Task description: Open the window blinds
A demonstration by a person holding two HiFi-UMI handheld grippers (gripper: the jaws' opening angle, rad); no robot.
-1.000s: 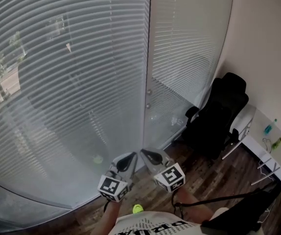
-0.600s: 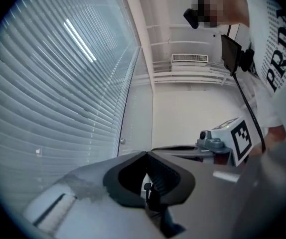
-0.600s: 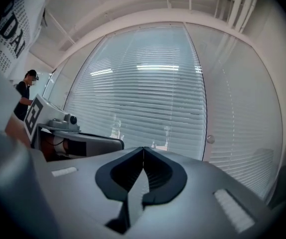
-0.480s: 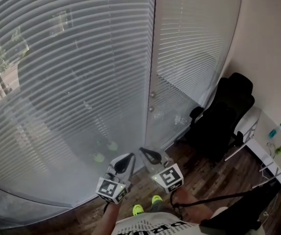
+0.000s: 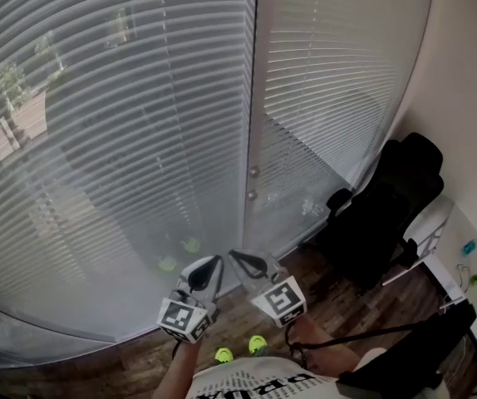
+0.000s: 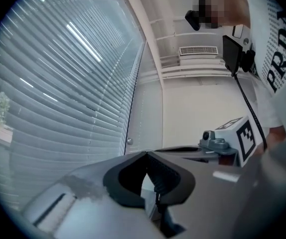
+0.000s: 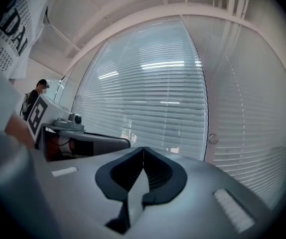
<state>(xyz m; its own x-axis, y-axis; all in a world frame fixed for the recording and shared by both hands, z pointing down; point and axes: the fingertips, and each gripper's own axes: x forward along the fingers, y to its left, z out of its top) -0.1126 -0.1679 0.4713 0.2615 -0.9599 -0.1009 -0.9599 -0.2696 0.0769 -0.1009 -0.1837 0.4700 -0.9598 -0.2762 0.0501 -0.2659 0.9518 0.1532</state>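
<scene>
Blinds [image 5: 114,140] down over window, slats running level side to side, long axis horizontal, covering glass top to floor. Second panel hangs right of post [image 5: 252,123]. Left gripper [image 5: 213,263] and right gripper [image 5: 233,256] side by side low in head view, tips aimed at blinds near post's foot, clear of slats. Both clenched tip to tip, nothing between. Chair [image 5: 388,206] at right.

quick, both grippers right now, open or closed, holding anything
Grey left gripper: closed, holding nothing.
Grey right gripper: closed, holding nothing.
</scene>
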